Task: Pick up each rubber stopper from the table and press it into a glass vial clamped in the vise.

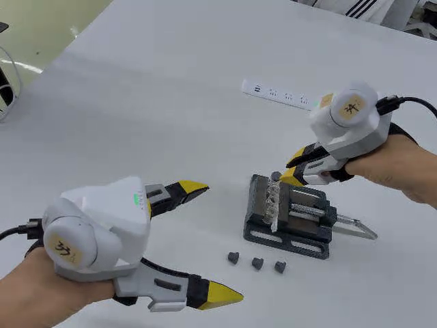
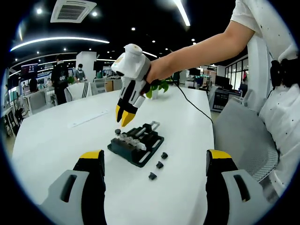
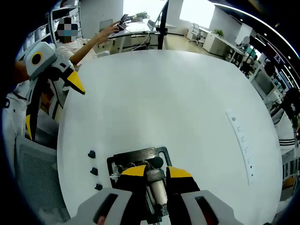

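I'm holding the right gripper (image 1: pixel 293 169) just above the far end of the vise (image 1: pixel 304 231). Its jaws are drawn narrow with a slim gap, gripping nothing I can make out. A dark rubber stopper (image 3: pixel 157 162) is sitting right ahead of the tips, on the end one of the glass vials (image 1: pixel 274 203) clamped in the vise. I can't tell whether it is pressed fully home. I'm reading this as the seating step on that vial. Three loose stoppers (image 1: pixel 257 262) are lying in a row on the bench (image 1: pixel 157 102), just beside the vise's near edge. My left gripper (image 1: pixel 207 240) is hovering near them, jaws spread wide and empty. Next I'm expecting to grip one loose stopper squarely by its sides and bring it over an open vial.
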The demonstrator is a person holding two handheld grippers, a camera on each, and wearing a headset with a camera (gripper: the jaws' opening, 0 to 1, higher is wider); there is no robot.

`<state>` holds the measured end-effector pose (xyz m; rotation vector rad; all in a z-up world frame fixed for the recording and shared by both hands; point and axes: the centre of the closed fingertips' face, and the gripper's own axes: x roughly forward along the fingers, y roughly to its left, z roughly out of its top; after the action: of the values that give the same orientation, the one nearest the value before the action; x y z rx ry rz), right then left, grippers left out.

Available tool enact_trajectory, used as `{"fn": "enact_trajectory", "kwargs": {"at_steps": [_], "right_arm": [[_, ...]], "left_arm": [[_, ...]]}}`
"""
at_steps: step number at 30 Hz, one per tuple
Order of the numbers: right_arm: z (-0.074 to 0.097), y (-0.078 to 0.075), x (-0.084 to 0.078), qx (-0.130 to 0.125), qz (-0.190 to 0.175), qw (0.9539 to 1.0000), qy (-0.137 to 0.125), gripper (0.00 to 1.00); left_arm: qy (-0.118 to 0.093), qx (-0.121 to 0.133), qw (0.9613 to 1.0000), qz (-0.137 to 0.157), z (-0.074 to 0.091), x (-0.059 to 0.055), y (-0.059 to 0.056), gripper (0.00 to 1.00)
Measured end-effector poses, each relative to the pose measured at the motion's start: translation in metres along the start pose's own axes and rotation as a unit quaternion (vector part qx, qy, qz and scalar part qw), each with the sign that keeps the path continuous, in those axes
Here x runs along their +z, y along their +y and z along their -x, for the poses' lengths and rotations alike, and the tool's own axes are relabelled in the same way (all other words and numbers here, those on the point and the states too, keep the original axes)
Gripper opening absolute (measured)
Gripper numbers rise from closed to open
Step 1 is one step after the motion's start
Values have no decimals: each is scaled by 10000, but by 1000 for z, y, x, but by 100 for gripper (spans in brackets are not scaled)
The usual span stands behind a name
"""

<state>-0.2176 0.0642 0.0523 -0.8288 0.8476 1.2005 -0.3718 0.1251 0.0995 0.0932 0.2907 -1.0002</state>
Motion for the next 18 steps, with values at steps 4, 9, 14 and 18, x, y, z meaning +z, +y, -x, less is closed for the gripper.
{"fn": "enact_trajectory", "kwargs": {"at_steps": [4,9,14,18], "right_arm": [[6,4,-4,-48,-35,9999,-94,13],[14,7,-5,-120,-83,9996,-226,15],[24,10,-9,-187,-171,9990,-355,17],[32,12,-12,-252,-240,9983,-474,20]], "left_arm": [[7,-21,10000,-21,0,1,-1,88],[20,-34,10000,-54,0,3,-2,88],[53,-66,9999,-94,-1,3,-4,88],[103,-84,9998,-127,0,2,-5,88]]}}
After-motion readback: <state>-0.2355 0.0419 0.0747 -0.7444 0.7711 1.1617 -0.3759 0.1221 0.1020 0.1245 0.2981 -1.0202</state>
